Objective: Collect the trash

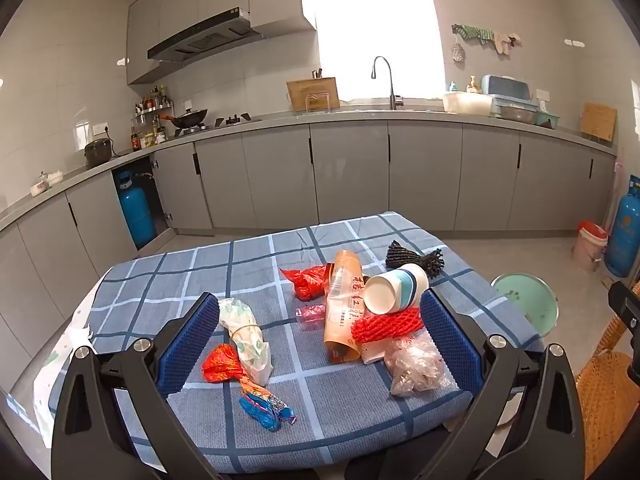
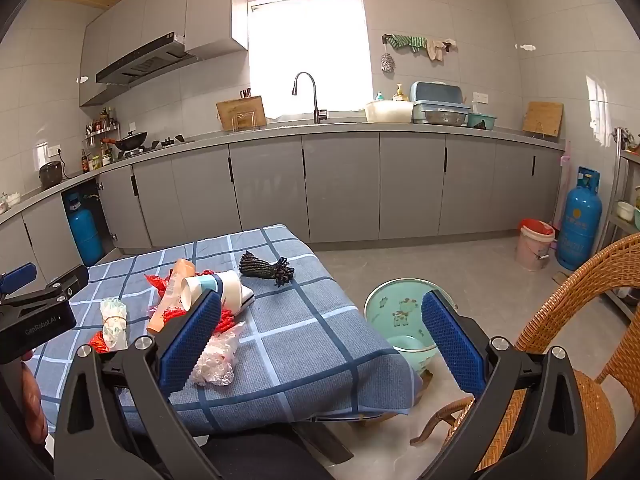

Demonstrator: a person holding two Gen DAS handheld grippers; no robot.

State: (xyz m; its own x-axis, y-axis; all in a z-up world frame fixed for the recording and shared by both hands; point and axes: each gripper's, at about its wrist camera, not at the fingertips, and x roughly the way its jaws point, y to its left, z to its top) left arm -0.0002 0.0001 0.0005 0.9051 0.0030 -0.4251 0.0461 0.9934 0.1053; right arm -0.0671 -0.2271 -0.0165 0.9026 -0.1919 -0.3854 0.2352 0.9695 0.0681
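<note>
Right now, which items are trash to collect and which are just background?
Trash on table: paper cup, red foam net, clear plastic bag, red bag, orange wrapper, snack wrapper.
Background: wok, gas cylinder, wicker chair, green basin.

Light: sun is pouring in through the window (image 1: pixel 378 36), upper middle.
Glare: the window is glowing plain white.
Edges: the counter (image 1: pixel 280 120) is bending; corners are going black.
Focus: everything is looking sharp.
</note>
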